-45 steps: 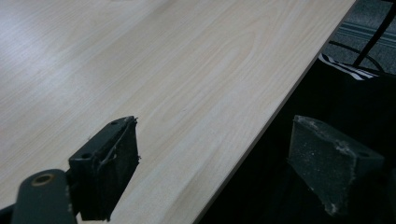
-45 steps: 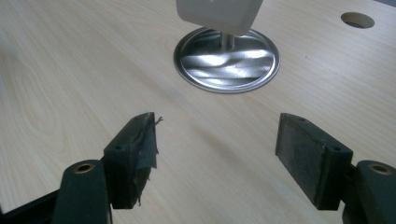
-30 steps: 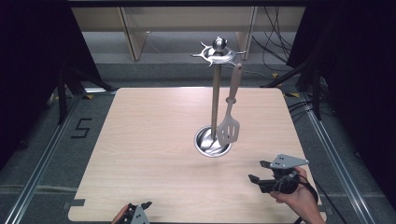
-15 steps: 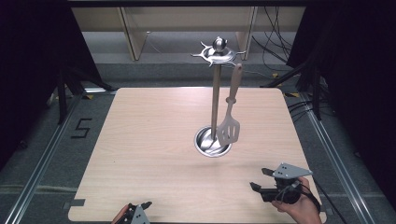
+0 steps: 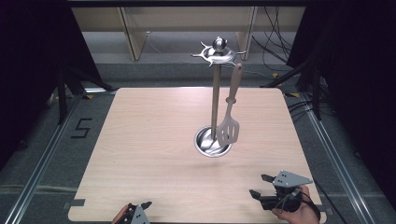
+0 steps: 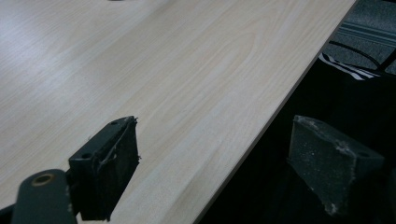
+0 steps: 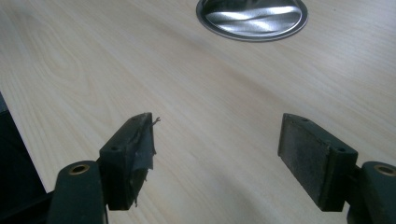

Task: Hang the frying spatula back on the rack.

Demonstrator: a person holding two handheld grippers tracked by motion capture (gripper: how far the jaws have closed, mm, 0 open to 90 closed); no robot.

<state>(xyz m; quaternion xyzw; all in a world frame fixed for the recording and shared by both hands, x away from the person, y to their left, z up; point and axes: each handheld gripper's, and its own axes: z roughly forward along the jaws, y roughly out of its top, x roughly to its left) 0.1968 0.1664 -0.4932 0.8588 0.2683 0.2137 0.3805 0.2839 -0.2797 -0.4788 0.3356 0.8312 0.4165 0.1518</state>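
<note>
A steel utensil stand (image 5: 215, 88) rises from a round base (image 5: 213, 142) near the middle of the wooden table (image 5: 149, 140). A slotted spatula (image 5: 229, 112) hangs from its top hooks, blade just above the base. My right gripper (image 5: 260, 185) hovers open over the table's near right corner, held by a hand, nothing between its jaws; the stand's base (image 7: 252, 18) lies ahead in the right gripper view. My left gripper (image 5: 140, 207) sits open at the table's near edge, one jaw over the wood, the other past the edge (image 6: 243, 154).
A wooden shelf frame (image 5: 187, 28) stands behind the table. Cables (image 5: 280, 42) run on the floor at the back right. Metal rails (image 5: 42, 158) flank the table, with a "5" marked on the floor (image 5: 80, 128) at the left.
My right gripper has drawn back towards the near right corner of the table, staying open. The left gripper has hardly moved.
</note>
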